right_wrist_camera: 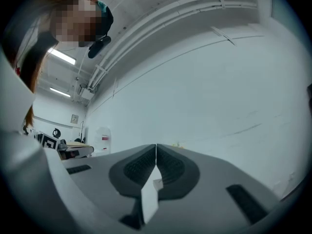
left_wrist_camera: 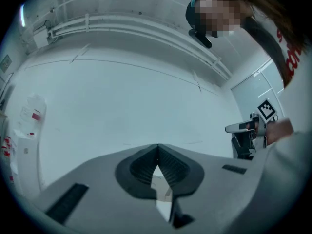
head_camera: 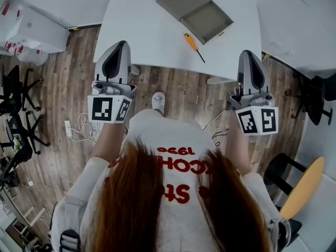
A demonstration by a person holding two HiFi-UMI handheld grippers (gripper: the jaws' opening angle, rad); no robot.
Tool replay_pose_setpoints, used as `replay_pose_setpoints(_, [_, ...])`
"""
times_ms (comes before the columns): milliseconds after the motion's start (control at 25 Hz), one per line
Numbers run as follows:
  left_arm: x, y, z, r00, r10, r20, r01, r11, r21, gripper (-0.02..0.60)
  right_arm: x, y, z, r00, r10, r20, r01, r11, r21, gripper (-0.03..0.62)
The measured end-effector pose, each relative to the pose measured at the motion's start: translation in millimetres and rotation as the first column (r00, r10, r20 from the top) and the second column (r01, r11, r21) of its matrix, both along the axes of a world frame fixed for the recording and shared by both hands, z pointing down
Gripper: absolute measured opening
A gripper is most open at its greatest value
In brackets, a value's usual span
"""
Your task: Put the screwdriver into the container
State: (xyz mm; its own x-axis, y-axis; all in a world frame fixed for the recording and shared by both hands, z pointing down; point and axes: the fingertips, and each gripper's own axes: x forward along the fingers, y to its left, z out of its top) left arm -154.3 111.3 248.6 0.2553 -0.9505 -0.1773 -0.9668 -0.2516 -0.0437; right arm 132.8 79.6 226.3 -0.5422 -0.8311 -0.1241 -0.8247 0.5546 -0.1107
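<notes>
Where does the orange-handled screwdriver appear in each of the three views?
Head view: screwdriver on the white table, beside the grey container.
Left gripper view: not in it.
Right gripper view: not in it.
Shared landmark: the person's hair, in all three.

Bare table (head_camera: 147,30) lies all round the screwdriver (head_camera: 193,46), with only the container (head_camera: 197,10) near it.

You're in an office-style lab workroom: white desks (head_camera: 157,30) on a wood-plank floor (head_camera: 63,72), black swivel chairs (head_camera: 14,96) at your left, a power strip (head_camera: 67,128) with loose cables (head_camera: 84,130) on the floor, pipe runs (right_wrist_camera: 161,18) and strip lights (right_wrist_camera: 61,56) overhead.
</notes>
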Motion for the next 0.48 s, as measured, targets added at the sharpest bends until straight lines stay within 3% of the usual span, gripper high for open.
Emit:
replay_pose_setpoints(280, [-15,-71,2,0.998,0.062,-0.002,-0.062,0.998,-0.007,0.006,-10,-52,10,0.998,0.06,-0.026,-0.061,0.998,-0.031,0.006])
replay_pose_setpoints(480, [-28,-92,12,0.995,0.097,-0.023,-0.098,0.994,-0.044,0.006,-10,-58,26,0.991,0.121,-0.055,-0.126,0.987,-0.098,0.008])
